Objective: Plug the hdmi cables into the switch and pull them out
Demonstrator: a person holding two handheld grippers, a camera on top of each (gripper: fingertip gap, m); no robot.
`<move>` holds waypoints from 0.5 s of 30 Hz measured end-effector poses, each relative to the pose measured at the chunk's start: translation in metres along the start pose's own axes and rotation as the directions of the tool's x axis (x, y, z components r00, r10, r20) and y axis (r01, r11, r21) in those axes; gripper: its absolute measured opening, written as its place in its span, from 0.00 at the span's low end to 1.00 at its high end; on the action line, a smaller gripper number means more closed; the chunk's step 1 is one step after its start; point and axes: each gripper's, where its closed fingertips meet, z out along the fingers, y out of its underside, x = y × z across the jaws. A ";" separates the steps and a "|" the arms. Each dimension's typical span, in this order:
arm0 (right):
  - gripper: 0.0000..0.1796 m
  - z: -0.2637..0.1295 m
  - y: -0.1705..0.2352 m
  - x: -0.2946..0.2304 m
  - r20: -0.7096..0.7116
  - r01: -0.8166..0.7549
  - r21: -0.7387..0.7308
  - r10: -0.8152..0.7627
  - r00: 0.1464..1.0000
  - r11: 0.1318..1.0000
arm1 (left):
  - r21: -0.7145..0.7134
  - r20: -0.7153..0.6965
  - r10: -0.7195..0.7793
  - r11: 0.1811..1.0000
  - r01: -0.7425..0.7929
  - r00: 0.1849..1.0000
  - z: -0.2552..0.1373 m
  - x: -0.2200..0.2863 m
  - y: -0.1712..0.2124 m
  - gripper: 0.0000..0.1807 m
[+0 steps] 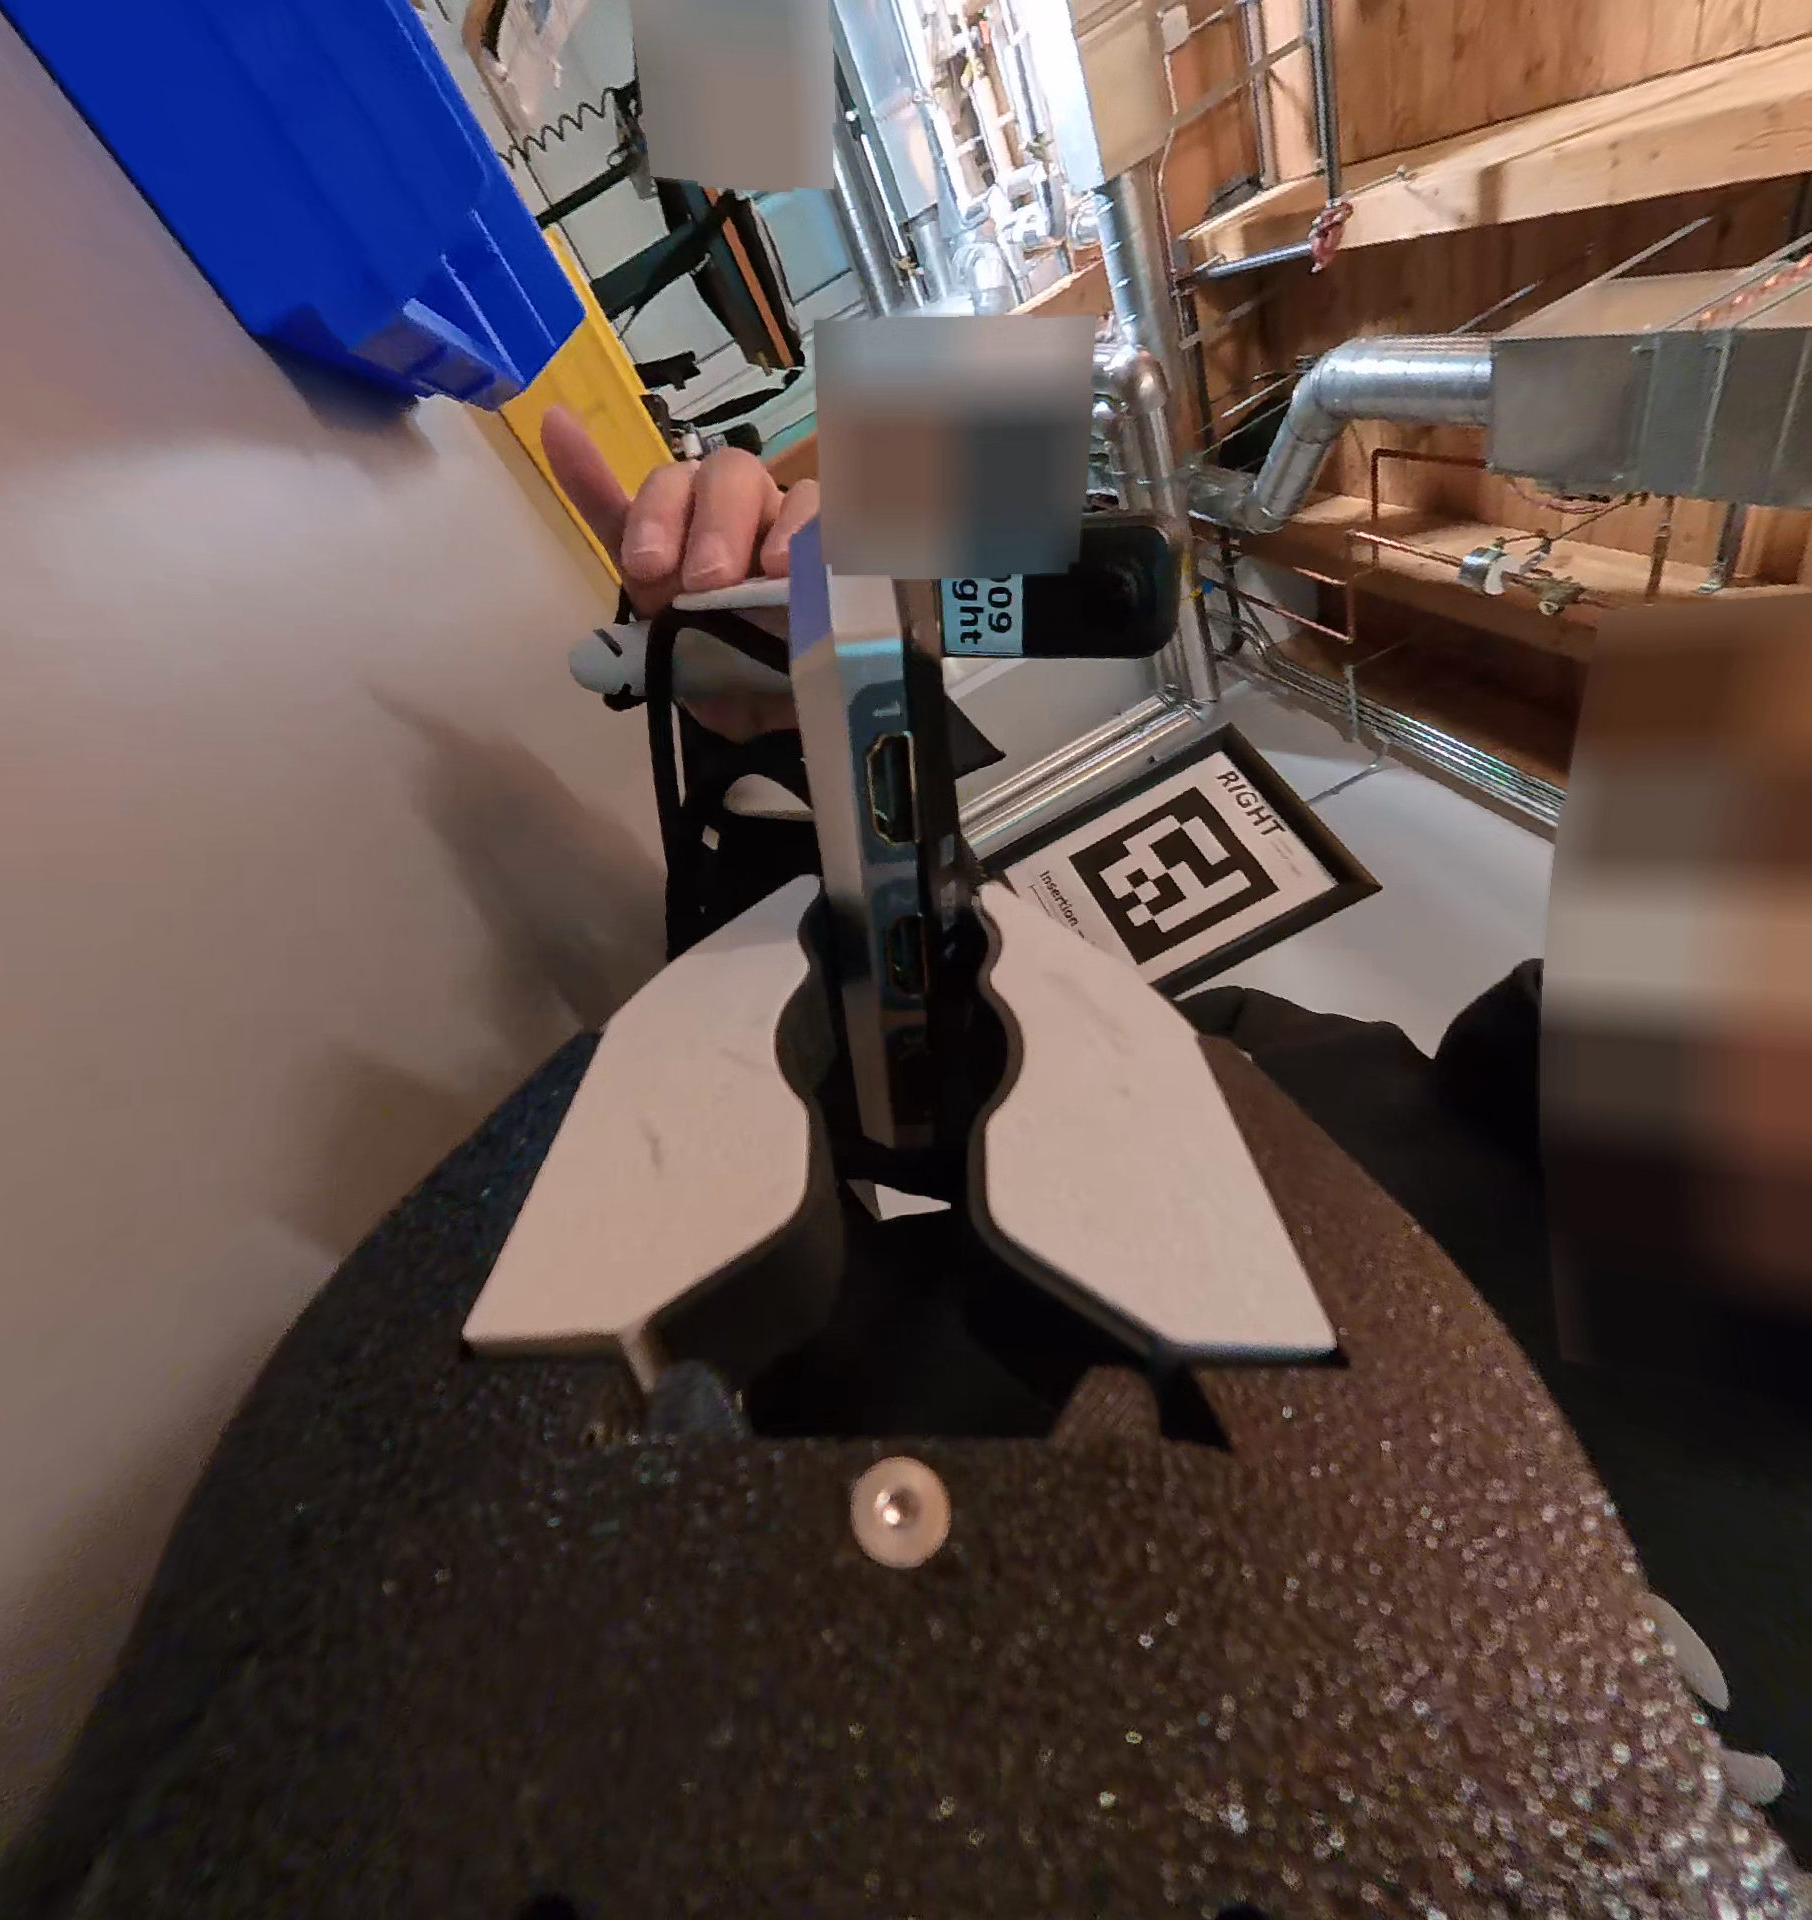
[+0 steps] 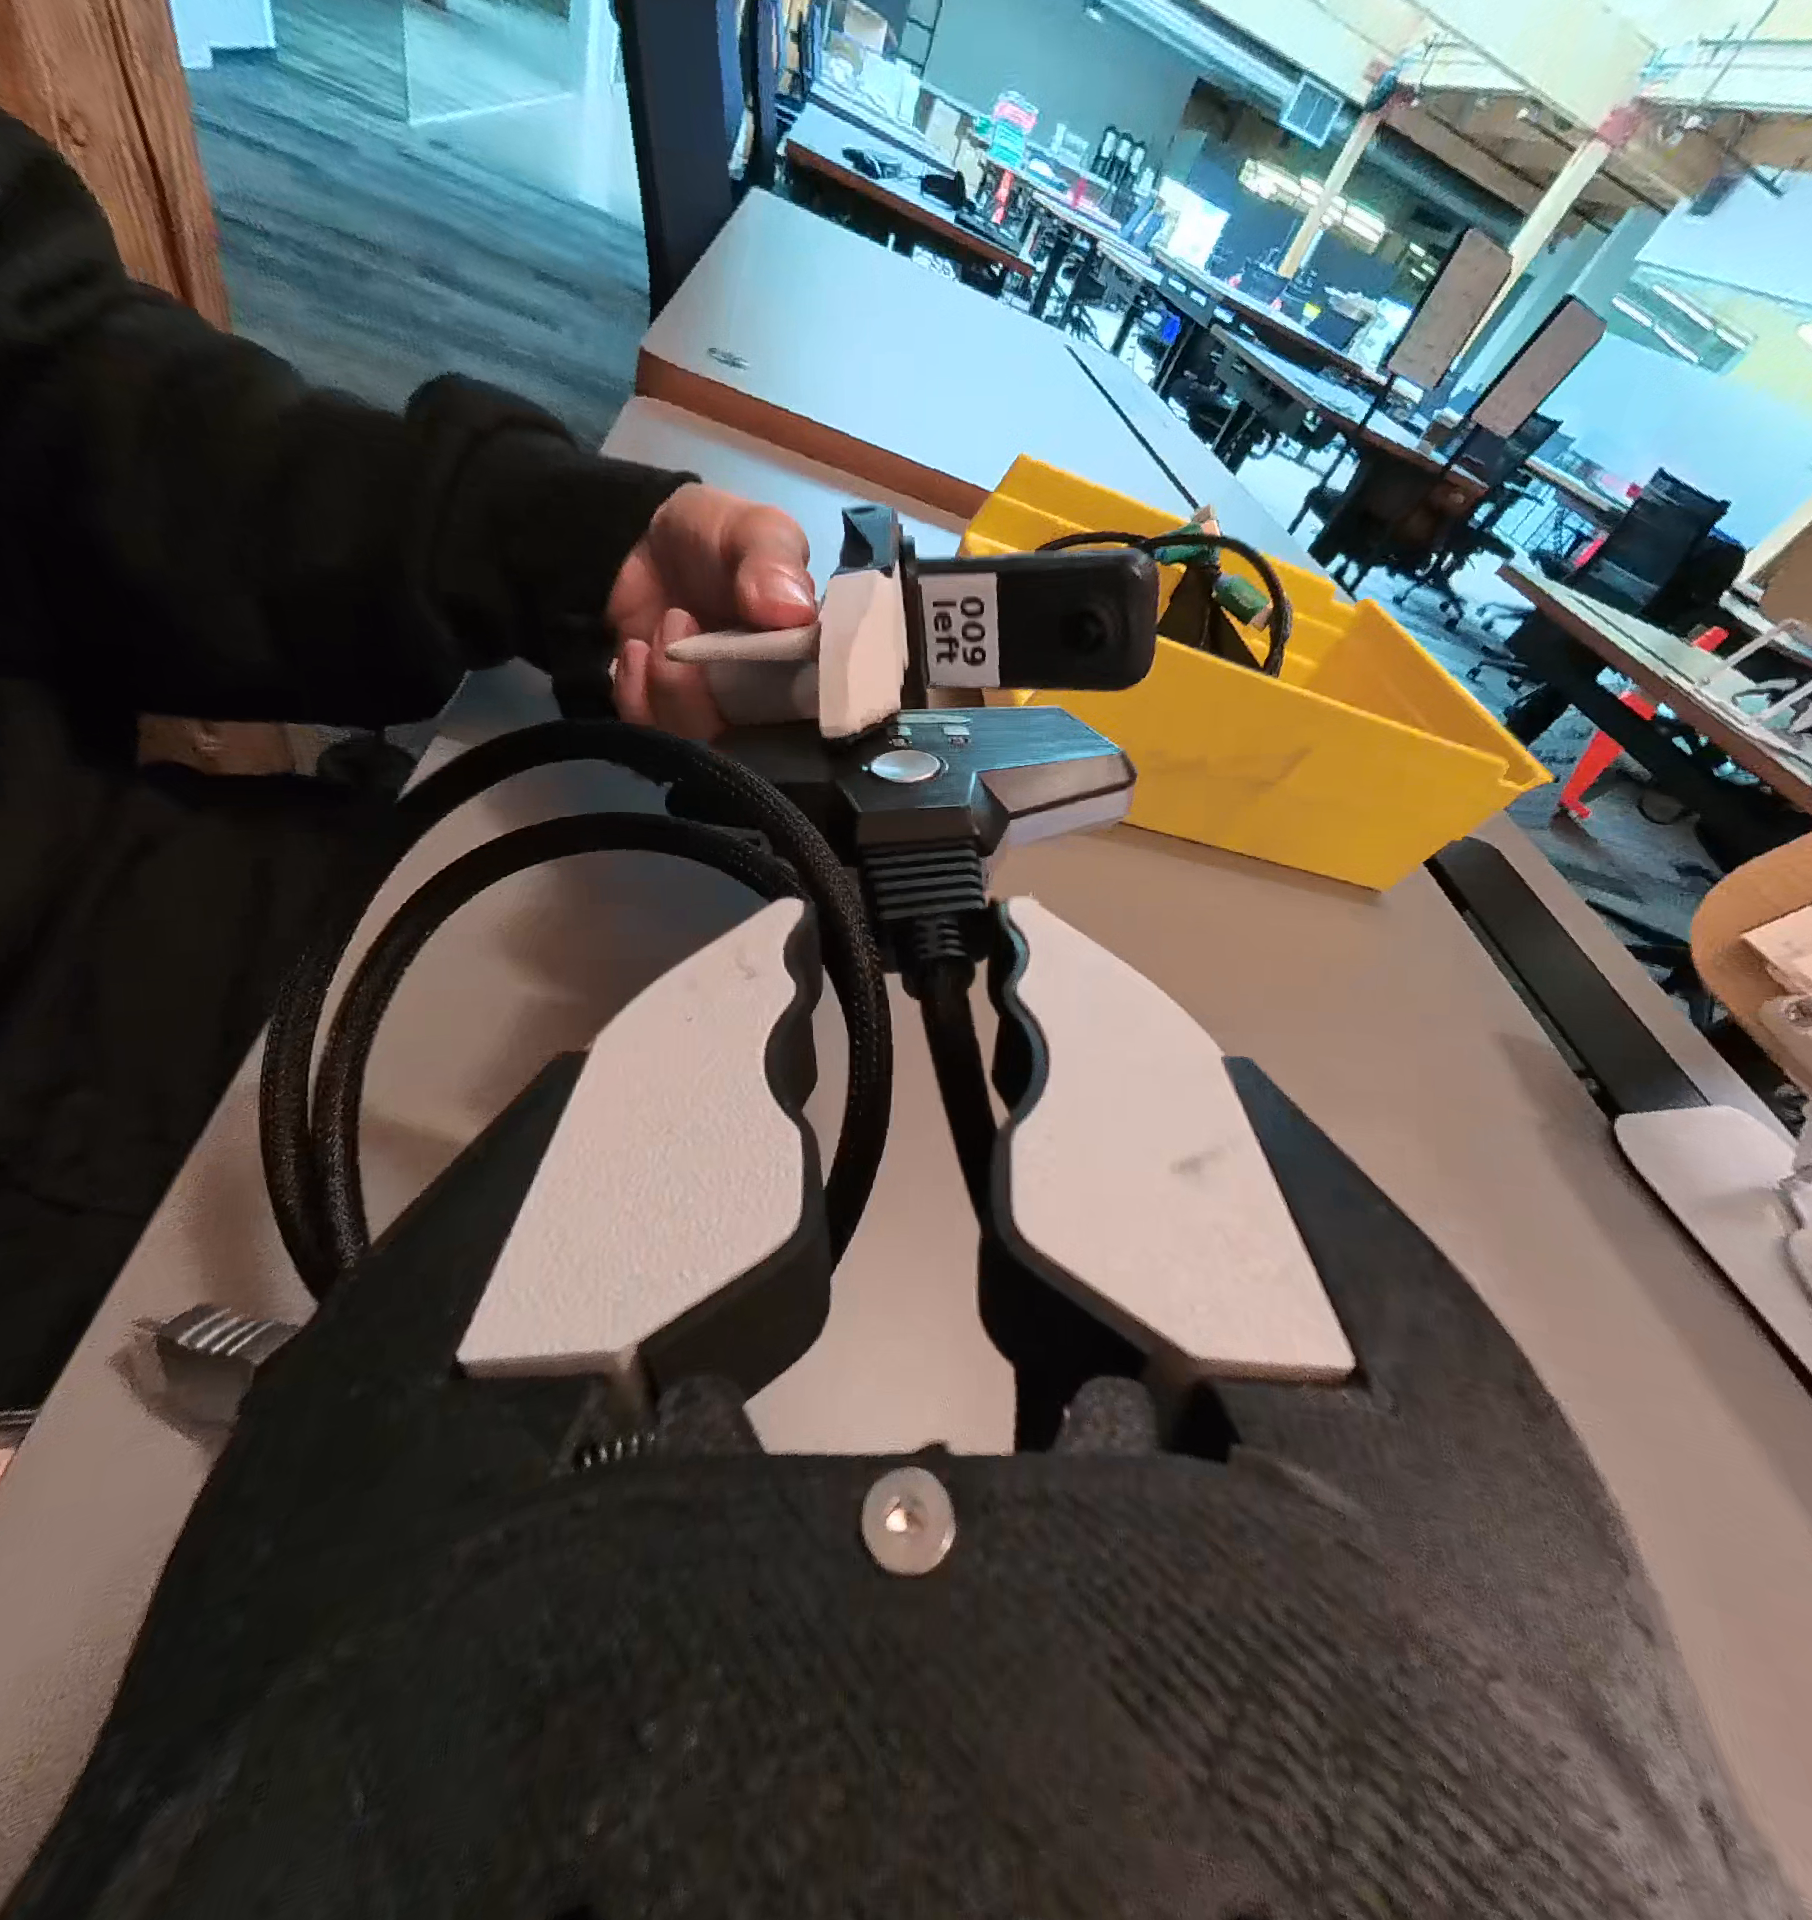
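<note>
My left gripper (image 1: 902, 914) is shut on the HDMI switch (image 1: 845, 675), a slim silver and black box held edge-on, with empty ports (image 1: 891, 790) facing me. In the right wrist view the switch (image 2: 1027, 758) is held level above the table in the left gripper (image 2: 860, 644). A black HDMI plug (image 2: 923, 862) sits in the switch. My right gripper (image 2: 912, 925) is closed around the rear of that plug, and its cable (image 2: 959, 1049) runs back between the fingers. A black braided cable (image 2: 320, 1039) loops to the left, squeezed against the left finger.
A loose silver ribbed plug (image 2: 216, 1340) lies on the grey table (image 2: 1297, 1039) at lower left. A yellow bin (image 2: 1297, 748) with cables stands behind the switch. A blue bin (image 1: 310, 187) and a framed marker card (image 1: 1172, 862) are nearby. A person's sleeve (image 2: 258, 520) is at the left.
</note>
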 end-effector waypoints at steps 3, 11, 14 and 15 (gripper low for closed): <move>0.16 0.000 -0.003 0.002 -0.009 0.008 0.039 -0.008 1.000 0.999 | 0.010 -0.026 -0.003 1.000 0.004 1.000 0.000 0.001 -0.001 0.12; 0.17 0.009 0.002 0.007 -0.053 -0.024 0.080 0.028 0.998 0.996 | 0.036 0.045 -0.006 0.999 0.005 0.999 -0.001 -0.007 -0.005 0.12; 0.17 0.007 0.001 0.011 -0.066 -0.042 0.121 0.050 0.997 0.992 | 0.075 0.067 -0.003 0.997 -0.003 0.998 0.001 -0.006 -0.011 0.13; 0.17 0.007 0.003 0.012 -0.070 -0.059 0.131 0.068 0.995 0.990 | 0.099 0.075 0.006 0.995 -0.014 0.997 0.001 -0.006 -0.015 0.13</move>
